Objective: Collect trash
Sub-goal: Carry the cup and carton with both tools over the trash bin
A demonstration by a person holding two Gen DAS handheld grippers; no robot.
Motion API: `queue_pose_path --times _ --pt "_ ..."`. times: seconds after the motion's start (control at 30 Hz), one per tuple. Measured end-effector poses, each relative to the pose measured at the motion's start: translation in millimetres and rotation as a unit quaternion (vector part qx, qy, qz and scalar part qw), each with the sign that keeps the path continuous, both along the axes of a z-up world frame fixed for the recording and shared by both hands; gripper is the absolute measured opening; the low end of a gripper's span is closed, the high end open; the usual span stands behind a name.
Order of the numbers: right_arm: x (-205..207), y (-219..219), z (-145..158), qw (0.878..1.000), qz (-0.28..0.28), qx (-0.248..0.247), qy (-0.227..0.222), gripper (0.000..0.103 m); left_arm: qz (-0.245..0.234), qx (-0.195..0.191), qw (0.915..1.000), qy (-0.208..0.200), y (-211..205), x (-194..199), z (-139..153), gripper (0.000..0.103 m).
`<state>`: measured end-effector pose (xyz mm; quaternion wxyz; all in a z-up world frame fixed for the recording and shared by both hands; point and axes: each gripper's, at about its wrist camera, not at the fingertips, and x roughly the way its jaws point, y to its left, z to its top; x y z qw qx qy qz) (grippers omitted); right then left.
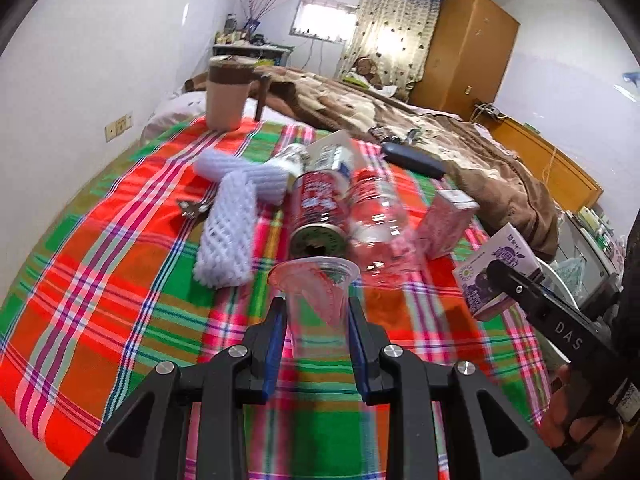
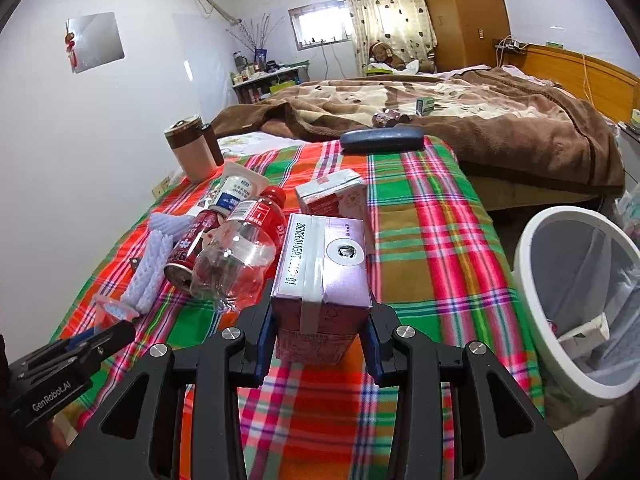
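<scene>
My left gripper [image 1: 316, 320] is shut on a clear plastic cup [image 1: 316, 296] with pink residue, held above the plaid cloth [image 1: 100, 280]. My right gripper [image 2: 318, 336] is shut on a purple drink carton [image 2: 320, 264], which also shows in the left wrist view [image 1: 496, 264]. On the cloth lie a red can [image 1: 318, 208], a clear bottle with a red label [image 1: 376, 220], a pink carton [image 1: 446, 224], a white-blue tube [image 1: 332, 156] and white foam nets [image 1: 228, 232]. A white trash bin [image 2: 536, 292] with a liner stands to the right of the bed.
A beige cup with a brown band [image 1: 228, 92] stands at the cloth's far left. A dark case [image 2: 382, 138] lies at the far edge by a brown blanket [image 2: 480, 120]. A white wall runs along the left, wooden furniture [image 1: 460, 48] at the back right.
</scene>
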<state>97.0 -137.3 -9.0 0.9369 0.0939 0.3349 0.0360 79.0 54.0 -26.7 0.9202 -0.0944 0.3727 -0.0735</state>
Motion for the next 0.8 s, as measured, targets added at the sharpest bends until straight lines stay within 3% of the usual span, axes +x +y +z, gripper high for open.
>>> queue_pose_path --times 0.8 --pt "-39 -75 24 0.998 -0.061 -0.004 -0.034 0.038 -0.119 0.023 0.9912 -0.054 -117 -15 48 0.030"
